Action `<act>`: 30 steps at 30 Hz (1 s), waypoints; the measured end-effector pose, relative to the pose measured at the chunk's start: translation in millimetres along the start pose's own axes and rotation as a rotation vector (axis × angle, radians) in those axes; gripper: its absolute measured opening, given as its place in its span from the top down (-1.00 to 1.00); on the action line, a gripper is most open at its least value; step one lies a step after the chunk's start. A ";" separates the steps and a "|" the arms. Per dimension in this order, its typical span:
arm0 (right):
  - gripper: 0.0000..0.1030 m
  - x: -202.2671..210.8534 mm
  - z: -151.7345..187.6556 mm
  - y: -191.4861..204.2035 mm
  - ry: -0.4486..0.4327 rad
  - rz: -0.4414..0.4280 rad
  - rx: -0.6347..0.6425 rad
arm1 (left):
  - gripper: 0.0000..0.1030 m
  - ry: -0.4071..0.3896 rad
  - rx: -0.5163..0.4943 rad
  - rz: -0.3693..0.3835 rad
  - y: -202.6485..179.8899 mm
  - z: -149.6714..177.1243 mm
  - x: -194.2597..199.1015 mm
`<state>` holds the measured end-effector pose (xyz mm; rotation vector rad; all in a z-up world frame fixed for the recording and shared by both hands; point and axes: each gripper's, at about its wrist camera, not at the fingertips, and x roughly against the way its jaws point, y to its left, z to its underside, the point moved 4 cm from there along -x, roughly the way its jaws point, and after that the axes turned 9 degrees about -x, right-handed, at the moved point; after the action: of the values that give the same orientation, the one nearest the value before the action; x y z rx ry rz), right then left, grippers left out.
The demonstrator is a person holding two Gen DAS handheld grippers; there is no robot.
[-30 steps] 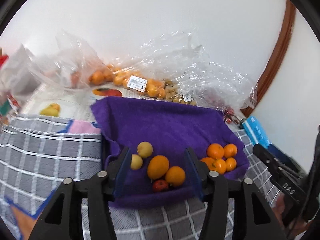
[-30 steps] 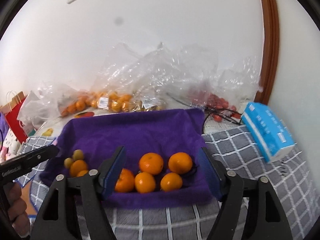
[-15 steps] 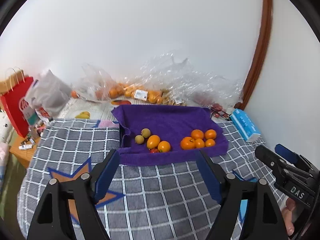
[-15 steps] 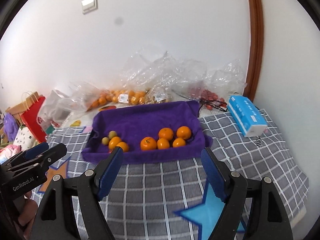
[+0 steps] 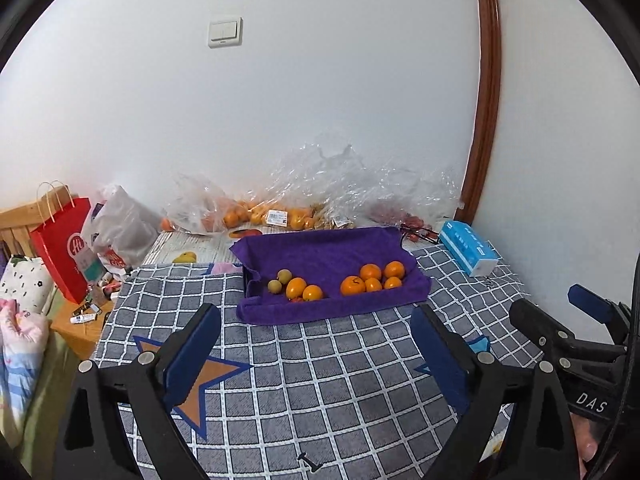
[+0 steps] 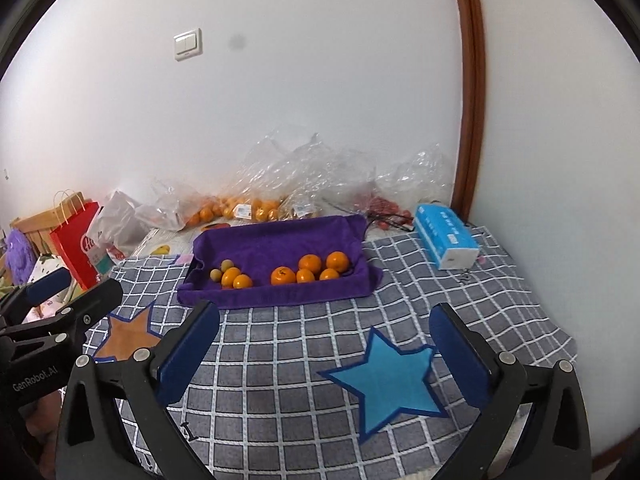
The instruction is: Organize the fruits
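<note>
Opening jaws on both grippers, empty, over bare checked blanket (image 5: pixel 340 380) short of the purple tray's (image 5: pixel 320 312) near edge.

Both wrist cams look forward and down across the checked blanket (image 5: pixel 340 380) toward the purple cloth tray (image 5: pixel 320 248), well back from it, white wall behind. Left cam sits left of the right one: right gripper (image 5: pixel 560 320) shows at its right edge, tray slightly right of centre. Right cam has the tray (image 6: pixel 276 240) left of centre, left gripper (image 6: pixel 68 292) at its left edge. Shared: tray, bags behind it, blue tissue pack (image 6: pixel 446 236) right of it.
</note>
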<state>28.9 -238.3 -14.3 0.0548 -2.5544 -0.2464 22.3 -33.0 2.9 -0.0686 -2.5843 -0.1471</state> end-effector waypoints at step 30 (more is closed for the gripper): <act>-1.00 -5.0 9.6 2.5 0.019 0.040 0.008 | -0.87 0.022 0.042 -0.015 14.2 9.2 -3.5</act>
<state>28.0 -233.8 -24.4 0.0095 -2.5346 -0.2187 21.6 -17.9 -5.4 -0.0316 -2.5652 -0.0980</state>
